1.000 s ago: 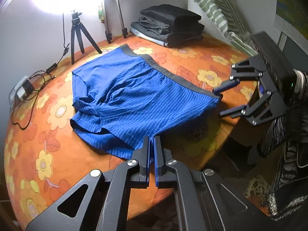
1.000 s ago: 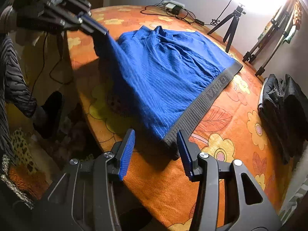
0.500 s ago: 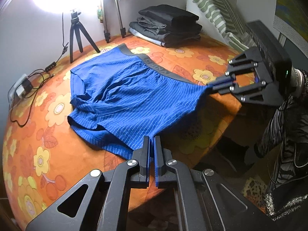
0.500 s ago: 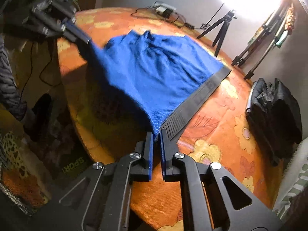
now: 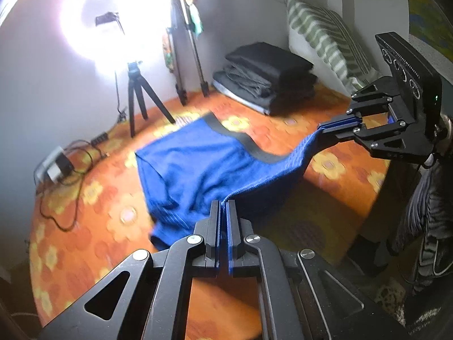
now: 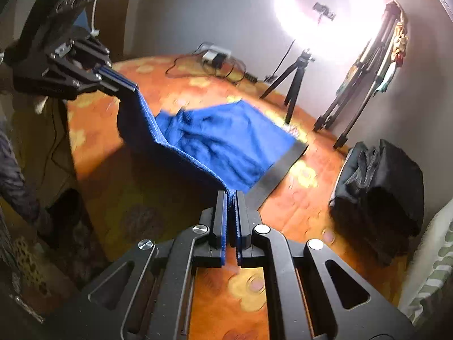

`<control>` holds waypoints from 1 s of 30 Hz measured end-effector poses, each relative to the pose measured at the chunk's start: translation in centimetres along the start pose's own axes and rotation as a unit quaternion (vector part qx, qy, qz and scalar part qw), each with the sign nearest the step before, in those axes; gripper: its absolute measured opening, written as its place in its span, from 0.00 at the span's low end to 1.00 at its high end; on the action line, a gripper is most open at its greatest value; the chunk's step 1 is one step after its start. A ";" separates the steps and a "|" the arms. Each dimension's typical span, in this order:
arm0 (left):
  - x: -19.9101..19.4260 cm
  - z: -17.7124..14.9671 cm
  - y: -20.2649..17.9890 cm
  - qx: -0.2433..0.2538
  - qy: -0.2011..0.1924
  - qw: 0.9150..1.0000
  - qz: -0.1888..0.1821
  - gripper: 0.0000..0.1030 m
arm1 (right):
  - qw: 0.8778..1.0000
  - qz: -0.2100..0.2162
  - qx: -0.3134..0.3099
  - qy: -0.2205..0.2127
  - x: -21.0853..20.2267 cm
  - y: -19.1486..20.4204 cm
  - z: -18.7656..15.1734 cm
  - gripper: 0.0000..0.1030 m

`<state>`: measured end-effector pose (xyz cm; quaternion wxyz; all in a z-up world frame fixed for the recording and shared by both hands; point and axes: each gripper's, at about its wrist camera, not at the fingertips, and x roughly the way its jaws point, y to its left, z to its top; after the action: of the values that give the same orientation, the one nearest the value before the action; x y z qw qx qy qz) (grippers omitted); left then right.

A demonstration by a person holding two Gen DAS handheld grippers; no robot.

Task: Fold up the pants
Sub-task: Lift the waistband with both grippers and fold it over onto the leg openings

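Tabletop [image 5: 93, 226]: pants [image 5: 198, 164] between tools

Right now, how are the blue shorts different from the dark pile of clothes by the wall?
The blue shorts are one bright piece, spread out and rumpled; the dark pile is several black and grey pieces, folded and stacked. The shorts' near edge is lifted, pinched by the left gripper and right gripper; nothing touches the pile. Both sit on the orange flowered table.

Your left gripper [image 5: 222, 202] and right gripper [image 6: 231, 194] are hiding the pinched edge of the blue shorts [image 5: 198, 167], whose far cloth is smearing into blur.
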<state>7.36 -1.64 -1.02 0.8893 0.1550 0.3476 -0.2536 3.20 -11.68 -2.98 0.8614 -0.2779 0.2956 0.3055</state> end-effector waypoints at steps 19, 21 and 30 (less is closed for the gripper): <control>8.8 6.6 9.5 -0.038 -0.008 0.999 0.016 0.02 | 0.998 0.010 0.057 0.025 10.2 -9.8 6.1 0.04; 10.1 6.9 10.7 -0.046 -0.002 0.999 0.020 0.02 | 0.998 0.011 0.062 0.031 11.7 -10.8 6.6 0.04; 15.9 8.2 14.3 -0.051 0.022 0.998 0.033 0.02 | 0.995 0.008 0.064 0.077 19.3 -13.7 7.4 0.04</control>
<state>29.75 0.96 -4.89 0.8962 0.1261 0.3742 -0.2023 27.47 -8.85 -7.01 0.8495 -0.2431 0.3823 0.2704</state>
